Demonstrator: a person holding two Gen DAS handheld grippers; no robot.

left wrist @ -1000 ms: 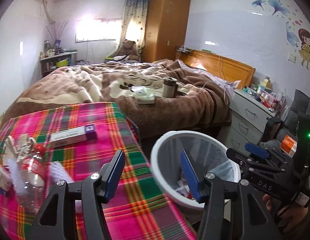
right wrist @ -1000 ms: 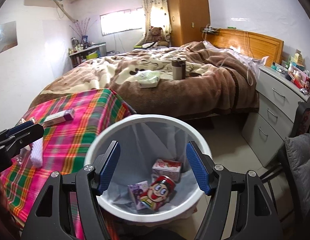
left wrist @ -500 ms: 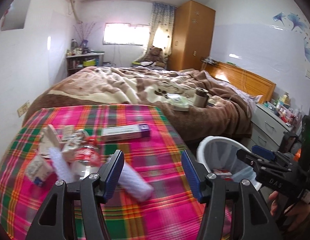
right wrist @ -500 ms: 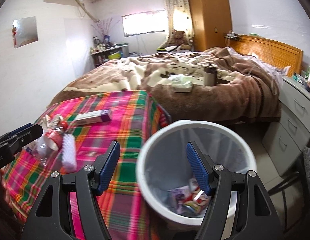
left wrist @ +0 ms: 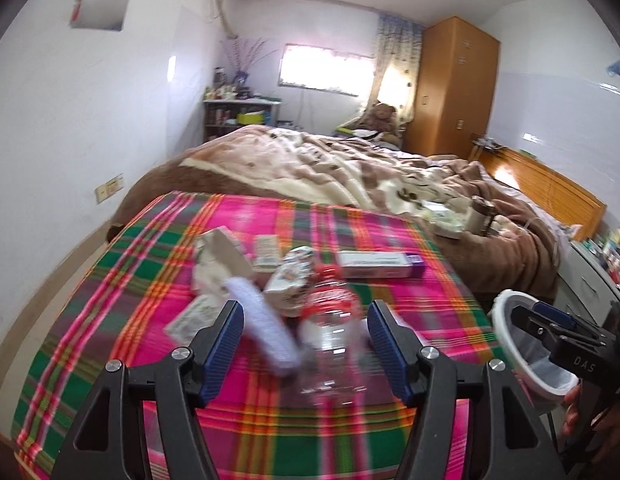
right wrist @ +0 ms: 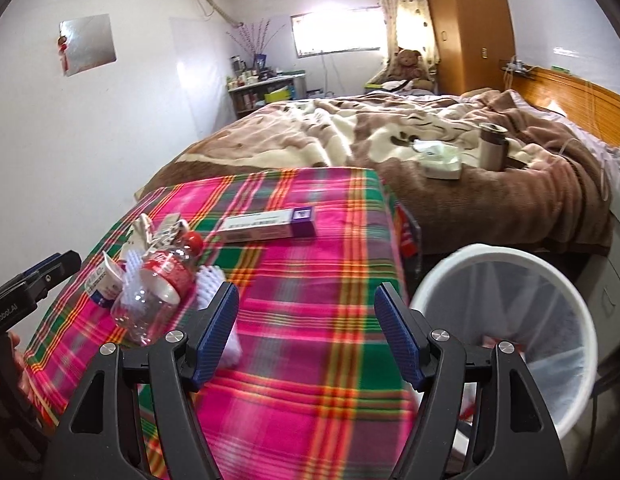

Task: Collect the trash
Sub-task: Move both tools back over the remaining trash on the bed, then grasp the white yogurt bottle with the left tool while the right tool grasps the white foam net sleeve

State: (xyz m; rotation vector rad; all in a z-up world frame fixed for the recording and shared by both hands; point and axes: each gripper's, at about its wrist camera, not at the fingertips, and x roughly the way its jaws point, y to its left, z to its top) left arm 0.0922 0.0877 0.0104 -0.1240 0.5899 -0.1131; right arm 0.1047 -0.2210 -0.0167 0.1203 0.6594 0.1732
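The room is a bedroom with white walls (right wrist: 109, 128) and a bright window (right wrist: 336, 34) on the far wall, flanked by a patterned curtain (right wrist: 406, 20). A tall wooden wardrobe (left wrist: 456, 88) stands in the corner. A bed (right wrist: 410, 140) with a brown-and-cream blanket fills the middle — its wooden headboard (right wrist: 578, 92) is against the right wall. A cluttered shelf unit (left wrist: 237, 114) sits below the window. The surface wears a pink-green plaid cloth (right wrist: 310, 320).

Clear plastic bottle (left wrist: 330, 344), red label, lying on its side between the left gripper's (left wrist: 305, 344) fingers. White foam sleeve (left wrist: 265, 328) beside it. Long white-purple box (left wrist: 378, 265) farther ahead; white lined bin (right wrist: 506, 320) at right.
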